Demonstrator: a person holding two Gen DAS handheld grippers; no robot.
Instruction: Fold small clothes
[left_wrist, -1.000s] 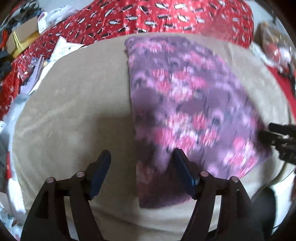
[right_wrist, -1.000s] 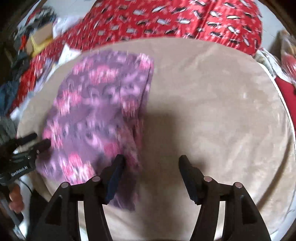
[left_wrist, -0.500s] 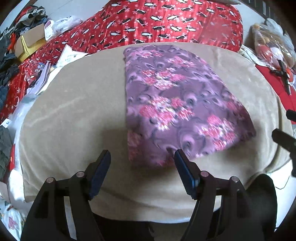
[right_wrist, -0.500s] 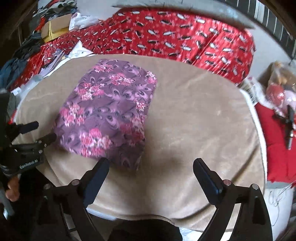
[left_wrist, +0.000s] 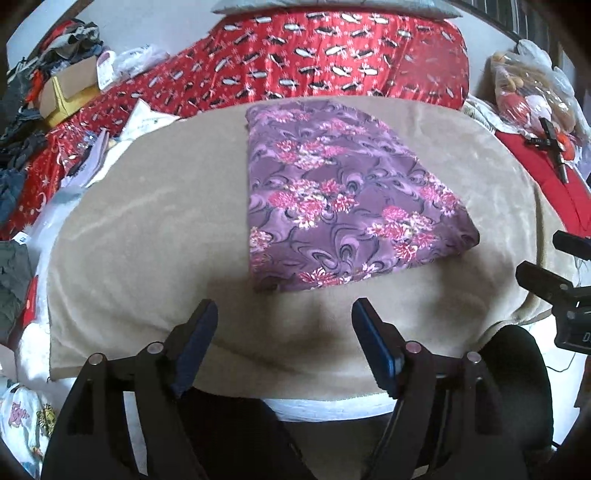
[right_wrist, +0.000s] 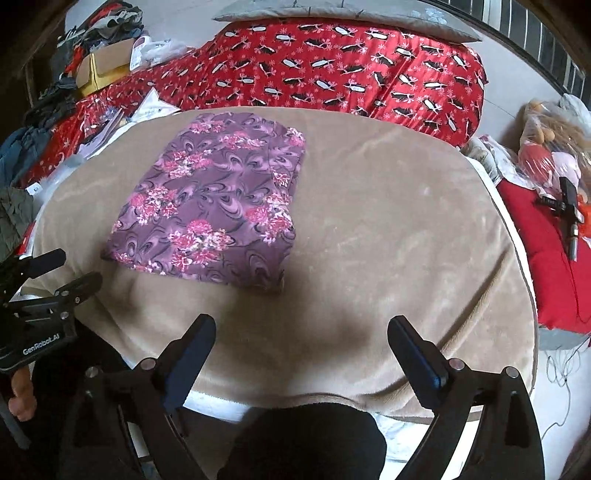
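A purple cloth with pink flowers (left_wrist: 332, 195) lies folded flat in a rectangle on the beige blanket (left_wrist: 147, 229); it also shows in the right wrist view (right_wrist: 218, 214) on the blanket (right_wrist: 388, 221). My left gripper (left_wrist: 284, 314) is open and empty, held back over the blanket's near edge, short of the cloth. My right gripper (right_wrist: 301, 328) is open wide and empty, also near the front edge, to the right of the cloth. Each gripper shows at the edge of the other's view: the right one (left_wrist: 554, 273) and the left one (right_wrist: 51, 273).
A red patterned quilt (left_wrist: 332, 62) lies behind the blanket. Cardboard boxes and piled clothes (left_wrist: 62, 88) sit at the far left, with papers (left_wrist: 144, 118) near them. Bagged toys (right_wrist: 546, 155) and a black tool on red fabric (right_wrist: 569, 214) lie at the right.
Both grippers have let go of the cloth's near edge and pulled back and up from it. The right gripper has opened wider. The cloth now lies still and folded.
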